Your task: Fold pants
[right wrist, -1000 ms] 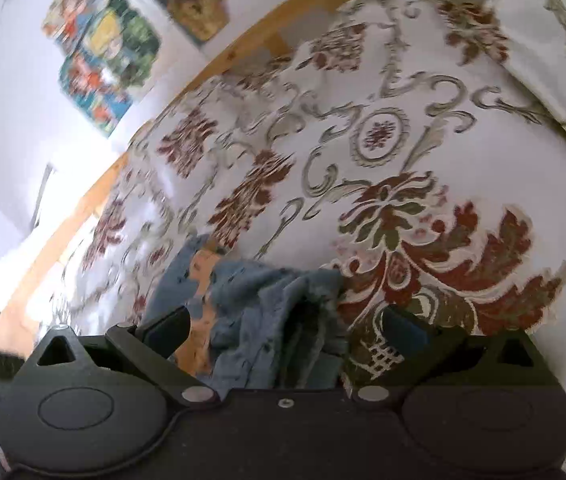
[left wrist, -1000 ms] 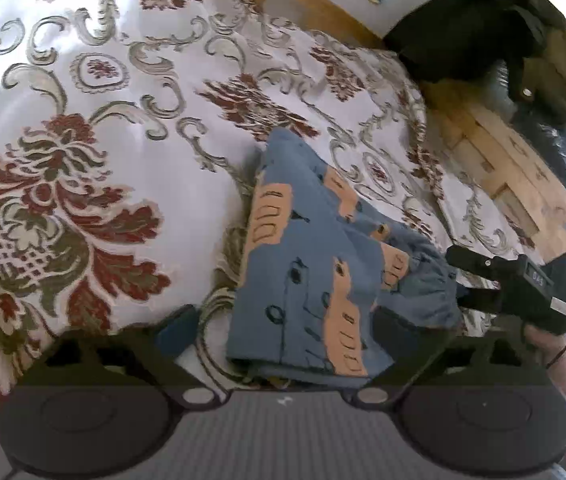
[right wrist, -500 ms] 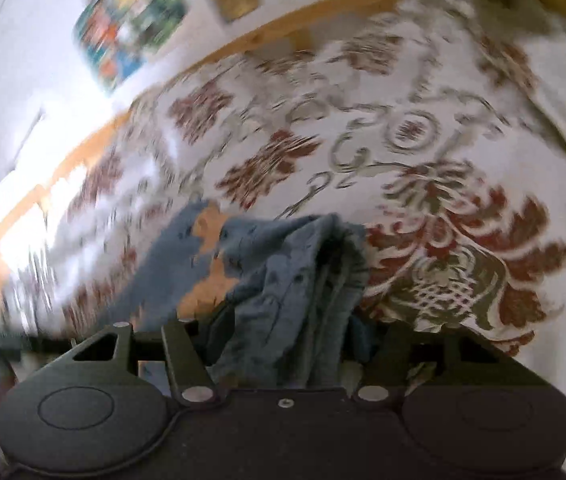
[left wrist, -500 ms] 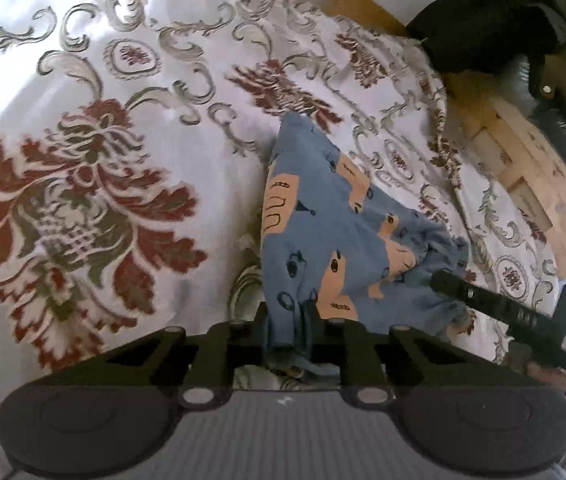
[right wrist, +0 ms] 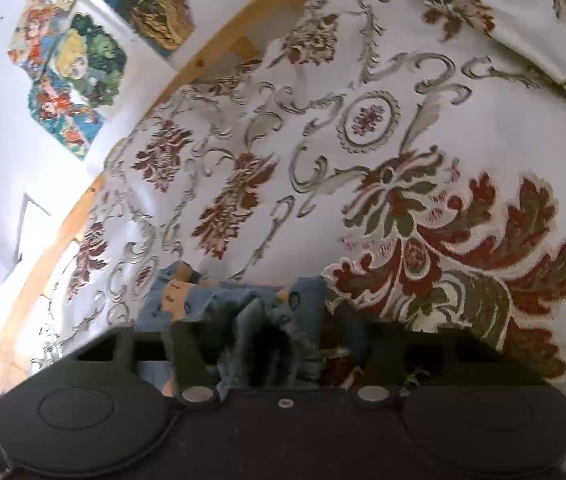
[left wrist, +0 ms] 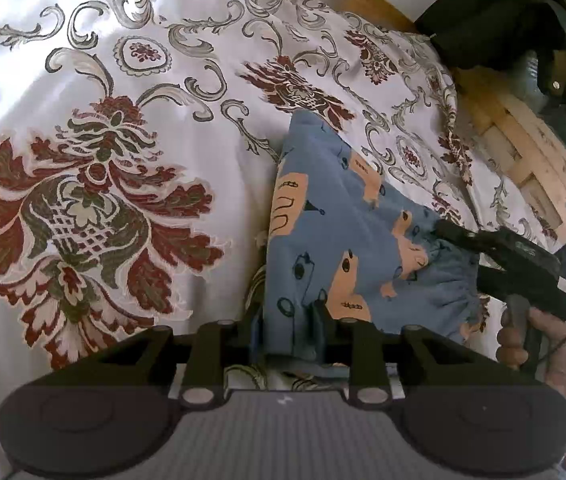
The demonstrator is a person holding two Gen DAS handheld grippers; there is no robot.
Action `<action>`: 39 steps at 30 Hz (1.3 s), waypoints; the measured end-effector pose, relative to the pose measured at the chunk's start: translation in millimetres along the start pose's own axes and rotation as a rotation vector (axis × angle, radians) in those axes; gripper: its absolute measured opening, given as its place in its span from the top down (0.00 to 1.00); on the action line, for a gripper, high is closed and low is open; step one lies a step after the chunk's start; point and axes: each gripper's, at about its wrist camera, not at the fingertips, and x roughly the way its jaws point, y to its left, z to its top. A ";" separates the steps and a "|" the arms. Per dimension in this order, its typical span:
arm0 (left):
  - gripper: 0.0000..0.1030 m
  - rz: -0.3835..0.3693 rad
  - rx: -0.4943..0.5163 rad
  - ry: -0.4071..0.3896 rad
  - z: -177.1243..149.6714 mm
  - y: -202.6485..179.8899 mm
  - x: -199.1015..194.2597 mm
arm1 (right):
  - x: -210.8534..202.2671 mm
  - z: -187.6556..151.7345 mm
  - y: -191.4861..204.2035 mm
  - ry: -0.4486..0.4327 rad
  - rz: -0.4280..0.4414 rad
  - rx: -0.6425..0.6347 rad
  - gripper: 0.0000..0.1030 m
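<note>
Small blue pants [left wrist: 335, 236] with orange patches lie bunched on a white bedspread with red and green flower patterns [left wrist: 95, 208]. My left gripper [left wrist: 287, 328] is shut on the near edge of the pants. In the left wrist view the right gripper [left wrist: 459, 240] reaches in from the right and pinches the gathered waistband. From the right wrist view, the right gripper [right wrist: 271, 344] is shut on a thick bunch of the blue fabric [right wrist: 267, 320], and the rest of the pants trails off to the left.
A wooden bed frame [left wrist: 523, 152] runs along the right edge, with a dark bag [left wrist: 523, 20] on it. A person's hand [left wrist: 555, 352] holds the right gripper's handle. Colourful pictures [right wrist: 71, 60] hang on the white wall past the bed rail [right wrist: 219, 52].
Both grippers went from open around the pants to shut on them. The left one closed on the near edge, the right one on the bunched waistband.
</note>
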 end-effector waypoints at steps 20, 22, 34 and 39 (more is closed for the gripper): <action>0.85 0.021 0.065 -0.017 -1.5 -9.6 -4.8 | -11.2 -32.4 49.2 -0.145 -0.163 -0.330 0.78; 0.85 0.025 0.082 -0.022 -1.4 -11.0 -5.8 | -12.2 -32.5 54.5 -0.149 -0.169 -0.375 0.79; 0.86 0.012 0.133 -0.081 2.0 -28.0 -18.0 | -18.3 -32.2 96.1 -0.192 -0.199 -0.642 0.80; 0.87 0.034 0.217 -0.150 7.6 -45.3 -21.9 | -18.8 -15.5 107.1 -0.213 -0.172 -0.688 0.80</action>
